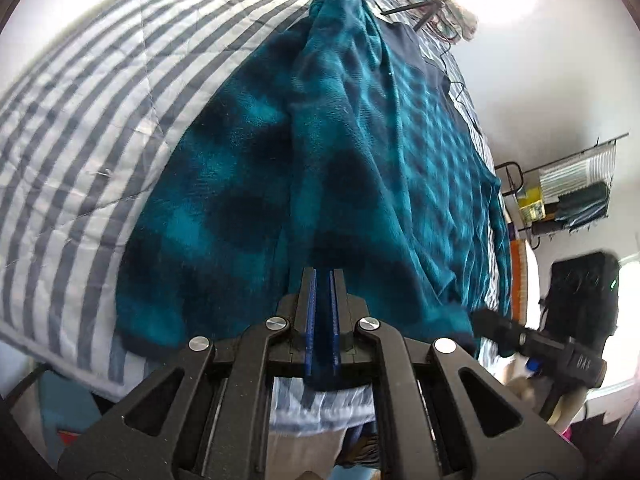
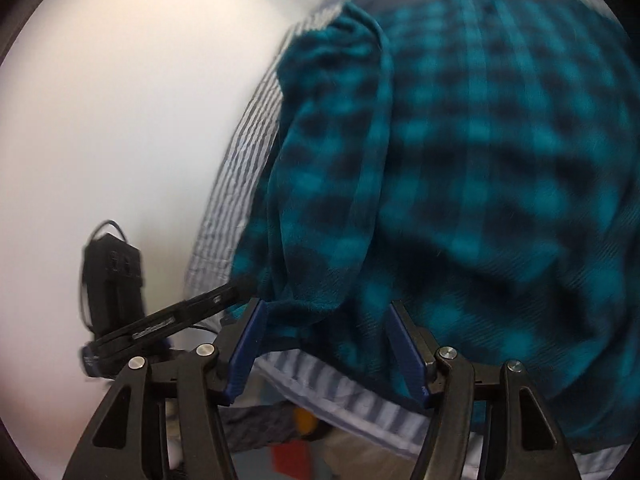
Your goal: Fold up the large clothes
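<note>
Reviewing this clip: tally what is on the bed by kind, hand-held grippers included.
Teal plaid fleece garment: 1
Striped quilt: 1
Hand-held grippers: 2, left hand-held gripper shut, right hand-held gripper open
Total: 4

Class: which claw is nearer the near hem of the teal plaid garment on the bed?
Neither is clearly nearer. The left claw is shut over the garment at its hem; the right claw stands open with the hem between its fingers.
</note>
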### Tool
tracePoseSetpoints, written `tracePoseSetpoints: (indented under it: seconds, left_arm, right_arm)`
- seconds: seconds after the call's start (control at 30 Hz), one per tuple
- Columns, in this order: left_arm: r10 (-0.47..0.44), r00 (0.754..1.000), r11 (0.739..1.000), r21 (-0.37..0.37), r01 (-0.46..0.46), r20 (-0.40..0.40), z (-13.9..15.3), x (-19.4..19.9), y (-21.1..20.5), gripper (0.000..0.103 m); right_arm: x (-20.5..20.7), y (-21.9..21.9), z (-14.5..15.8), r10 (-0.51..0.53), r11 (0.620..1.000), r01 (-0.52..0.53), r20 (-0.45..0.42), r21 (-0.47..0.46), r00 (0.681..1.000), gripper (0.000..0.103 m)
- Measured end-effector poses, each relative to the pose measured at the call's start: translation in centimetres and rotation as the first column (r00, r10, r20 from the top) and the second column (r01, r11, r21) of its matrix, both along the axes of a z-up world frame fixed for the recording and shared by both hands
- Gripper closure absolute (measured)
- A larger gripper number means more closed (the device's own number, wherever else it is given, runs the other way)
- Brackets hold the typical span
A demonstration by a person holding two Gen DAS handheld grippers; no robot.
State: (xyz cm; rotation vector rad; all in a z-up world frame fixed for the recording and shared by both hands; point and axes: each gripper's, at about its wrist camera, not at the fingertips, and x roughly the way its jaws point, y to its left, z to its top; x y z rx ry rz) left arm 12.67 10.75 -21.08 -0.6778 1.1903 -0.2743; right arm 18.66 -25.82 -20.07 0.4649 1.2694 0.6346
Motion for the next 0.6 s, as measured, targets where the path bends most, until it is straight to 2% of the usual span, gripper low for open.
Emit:
tracePoseSetpoints:
  seconds: [0.07, 0.13, 0.3, 0.4, 0.47, 0.53, 0.6]
  left_arm:
    - [-0.002, 1.0, 1.0, -0.022, 0.002, -0.012, -0.5, 0.6, -0.3, 0.099]
    - [-0.007, 1.0, 1.0, -0.004, 0.007, -0.014, -0.8, 1.1, -0.7, 0.099]
    - [0.049, 0.999, 0.998, -0.029, -0.049, -0.022, -1.4, 1.6, 0.0, 0.099]
    - [0.063, 0.998, 0.997, -0.047, -0.064, -0.027, -1.6, 2.2, 0.3, 0.099]
    - [0.061, 0.998, 0.995, -0.072, -0.063, -0.035, -2.0, 2.5, 0.3, 0.098]
    - [0.055, 0.997, 0.995, -0.081, -0.059, -0.046, -2.3, 2.8, 0.1, 0.094]
    - [0.063, 0.996, 0.992, -0.101, -0.069, -0.059, -2.5, 2.9, 0.2, 0.081]
  right_arm:
    - [-0.1, 0.1, -0.6, -0.003, 1.0, 0.003, -0.007, 0.023, 1.0, 0.038]
    - [-0.2, 0.4, -0.9, 0.009, 1.0, -0.009, -0.004, 0.017, 1.0, 0.038]
    - [0.1, -0.7, -0.5, -0.02, 0.999, 0.02, -0.009, 0.043, 1.0, 0.038]
    - [0.7, -1.2, -0.7, -0.045, 0.997, 0.047, -0.029, 0.059, 0.999, 0.033]
    - [1.2, -1.1, -1.1, -0.04, 0.996, 0.043, -0.05, 0.073, 0.998, 0.027]
    - [1.5, -0.7, -1.8, -0.031, 0.996, 0.038, -0.076, 0.084, 0.997, 0.027]
    - [1.6, -0.2, -2.2, -0.018, 0.996, 0.026, -0.086, 0.085, 0.996, 0.027]
